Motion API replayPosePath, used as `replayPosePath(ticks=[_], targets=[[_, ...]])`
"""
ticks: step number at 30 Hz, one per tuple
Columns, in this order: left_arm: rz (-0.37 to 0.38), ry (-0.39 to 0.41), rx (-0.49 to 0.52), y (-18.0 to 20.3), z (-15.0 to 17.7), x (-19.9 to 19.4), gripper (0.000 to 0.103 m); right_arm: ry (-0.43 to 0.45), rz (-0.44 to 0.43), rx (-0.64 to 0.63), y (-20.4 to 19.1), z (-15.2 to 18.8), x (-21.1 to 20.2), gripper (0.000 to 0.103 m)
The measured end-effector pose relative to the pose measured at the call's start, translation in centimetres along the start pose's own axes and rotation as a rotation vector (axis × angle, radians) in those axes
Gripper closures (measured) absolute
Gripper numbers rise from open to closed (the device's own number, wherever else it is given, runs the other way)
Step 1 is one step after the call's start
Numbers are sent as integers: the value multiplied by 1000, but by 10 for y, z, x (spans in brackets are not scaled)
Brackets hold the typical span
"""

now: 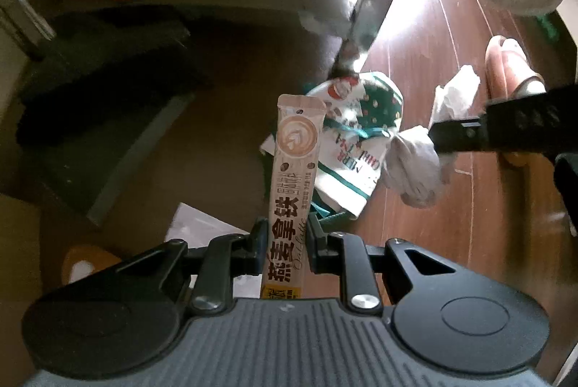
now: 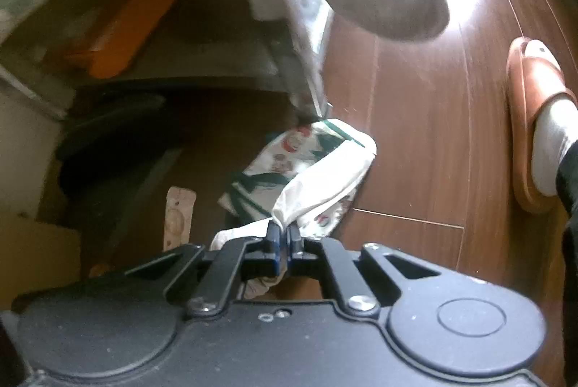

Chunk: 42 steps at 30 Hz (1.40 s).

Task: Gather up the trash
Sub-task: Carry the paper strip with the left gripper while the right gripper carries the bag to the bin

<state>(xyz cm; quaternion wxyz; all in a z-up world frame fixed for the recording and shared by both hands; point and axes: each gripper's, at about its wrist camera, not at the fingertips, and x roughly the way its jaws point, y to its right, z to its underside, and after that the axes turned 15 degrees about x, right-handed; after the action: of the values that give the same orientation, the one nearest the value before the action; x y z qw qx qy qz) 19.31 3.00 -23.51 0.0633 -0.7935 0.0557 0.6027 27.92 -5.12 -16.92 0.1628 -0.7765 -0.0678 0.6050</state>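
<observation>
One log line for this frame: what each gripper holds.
left gripper: shut on oat latte sachet | right gripper: shut on crumpled white tissue | below: Christmas-print bag on wooden floor

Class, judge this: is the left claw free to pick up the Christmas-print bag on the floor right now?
Probably not. The left claw is shut on a latte sachet, so it would have to drop that first; the Christmas-print bag lies below, otherwise unobstructed.

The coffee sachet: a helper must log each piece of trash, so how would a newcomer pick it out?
Start at the brown wooden floor, where a green-and-white Christmas bag lies. In front of it the left gripper clamps a coffee sachet. Unlike the crumpled white tissue nearby, it is a long, stiff, beige stick with a latte picture and bold dark lettering.
</observation>
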Motion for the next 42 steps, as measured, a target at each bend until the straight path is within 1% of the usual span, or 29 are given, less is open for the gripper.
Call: replayPosePath(ticks=[4,10,12,16,23,29,35,37,39,42], targets=[[-34,51,-5,-4,-2,-30,82,47,-62,-86,-10,10,-36,101],[-42,145,-59,-19,-8,-85,82,143,-139,-184,-20,19,-93,101],[-41,185,-72,-24,-10,-104,82,173,-170,-220,-22,17,-111,101],[-58,277,-83,-36,-19,-150,82,261,-231,-298,-32,11,-158,101],[-95,448,-75,-49,-47,-229,82,420,-317,-397,-59,-7,-237,101],[-129,590,-56,-58,-76,-295,82,548,-339,-479,-81,-21,-292,101],[-214,712,8,-62,-108,-362,82,658,-351,-519,-106,-46,-332,101],[-233,741,25,-63,-119,-380,82,692,-357,-524,-115,-56,-349,101],[-231,761,28,-66,-131,-397,82,723,-354,-535,-122,-66,-365,101],[-249,782,44,-66,-149,-416,82,777,-333,-550,-137,-83,-387,101]])
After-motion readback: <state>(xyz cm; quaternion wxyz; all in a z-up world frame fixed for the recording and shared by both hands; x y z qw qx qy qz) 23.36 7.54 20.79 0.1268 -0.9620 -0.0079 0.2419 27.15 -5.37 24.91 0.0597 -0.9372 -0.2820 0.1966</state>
